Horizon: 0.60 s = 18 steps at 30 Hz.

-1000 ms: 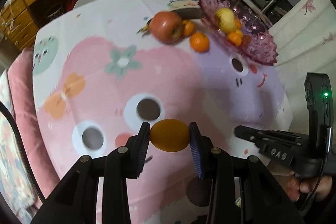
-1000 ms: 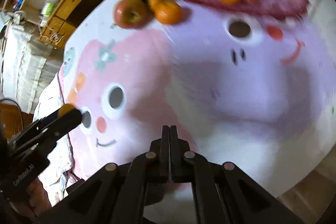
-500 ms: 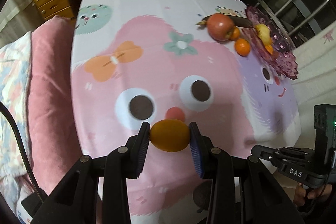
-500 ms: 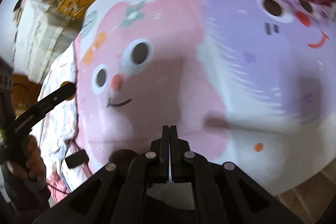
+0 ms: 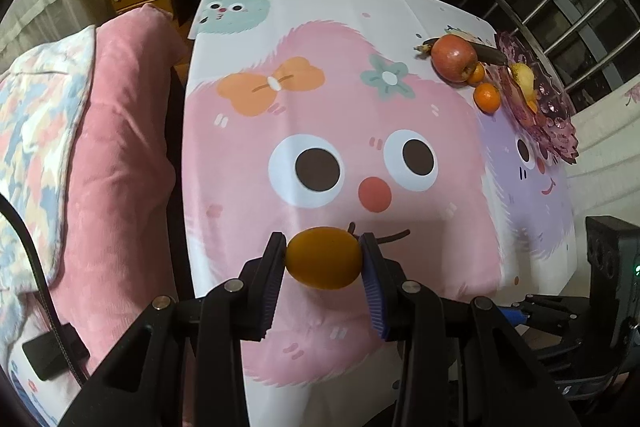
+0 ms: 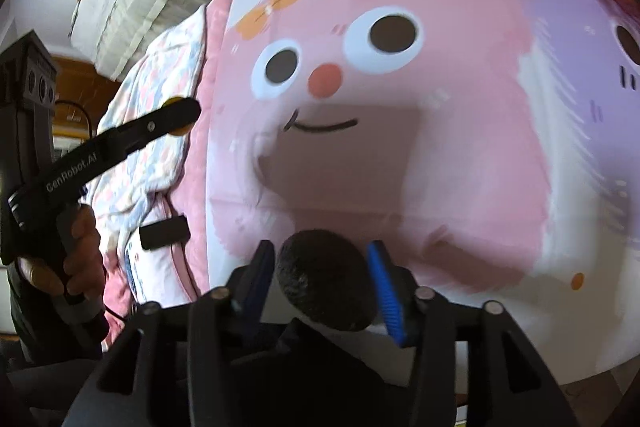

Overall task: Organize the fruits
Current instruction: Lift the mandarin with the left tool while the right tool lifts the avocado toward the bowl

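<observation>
Currently, the left hand-held gripper [image 5: 323, 259] clamps a small orange fruit [image 5: 324, 258]; the right hand-held gripper [image 6: 320, 281] is opening around a dark fuzzy round object [image 6: 326, 281]. Next: carry the fruit to the purple dish [image 5: 536, 99], far right on the counter [image 5: 320, 99].

One text can be read: "GenRobot.AI", in white letters along the black side of the left gripper [image 6: 182, 115], running up its arm from the handle held by the hand [image 6: 76, 259].
</observation>
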Each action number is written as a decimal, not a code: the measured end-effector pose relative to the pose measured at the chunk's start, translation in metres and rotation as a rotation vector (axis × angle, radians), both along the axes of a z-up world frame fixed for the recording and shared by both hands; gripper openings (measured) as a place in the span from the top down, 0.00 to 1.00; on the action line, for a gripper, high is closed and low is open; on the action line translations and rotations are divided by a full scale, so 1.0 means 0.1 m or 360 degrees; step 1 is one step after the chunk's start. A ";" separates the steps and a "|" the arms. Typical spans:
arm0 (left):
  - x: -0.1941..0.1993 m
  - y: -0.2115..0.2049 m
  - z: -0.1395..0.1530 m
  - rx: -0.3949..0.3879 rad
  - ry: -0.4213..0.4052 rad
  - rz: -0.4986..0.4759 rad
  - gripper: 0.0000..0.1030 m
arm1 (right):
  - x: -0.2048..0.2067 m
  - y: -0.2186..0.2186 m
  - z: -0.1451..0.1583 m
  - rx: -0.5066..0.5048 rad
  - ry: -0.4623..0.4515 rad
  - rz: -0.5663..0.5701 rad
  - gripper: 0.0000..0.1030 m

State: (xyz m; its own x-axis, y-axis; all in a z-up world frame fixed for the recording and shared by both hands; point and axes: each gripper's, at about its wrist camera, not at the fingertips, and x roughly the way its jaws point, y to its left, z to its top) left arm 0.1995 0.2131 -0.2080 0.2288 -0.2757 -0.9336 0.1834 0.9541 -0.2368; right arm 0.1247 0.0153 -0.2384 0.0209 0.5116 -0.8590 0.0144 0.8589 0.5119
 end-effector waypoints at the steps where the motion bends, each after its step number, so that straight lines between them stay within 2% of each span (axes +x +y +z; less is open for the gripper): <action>1: -0.02 0.02 0.00 -0.0004 0.0001 0.0010 0.65 | -0.01 0.05 -0.02 -0.0012 0.0019 0.0042 0.50; 3: -0.06 0.06 0.00 -0.0027 0.0005 0.0032 0.65 | -0.03 0.14 -0.06 -0.0045 0.0046 0.0110 0.49; 5: -0.10 0.09 0.00 -0.0037 0.0008 0.0046 0.65 | -0.05 0.21 -0.09 -0.0102 0.0061 0.0165 0.42; 10: -0.16 0.13 0.03 -0.0030 0.0032 0.0066 0.65 | -0.06 0.36 -0.17 -0.0266 0.0096 0.0281 0.40; 18: -0.18 0.16 0.11 -0.0023 0.0067 0.0076 0.65 | -0.05 0.54 -0.32 -0.0405 0.0180 0.0402 0.40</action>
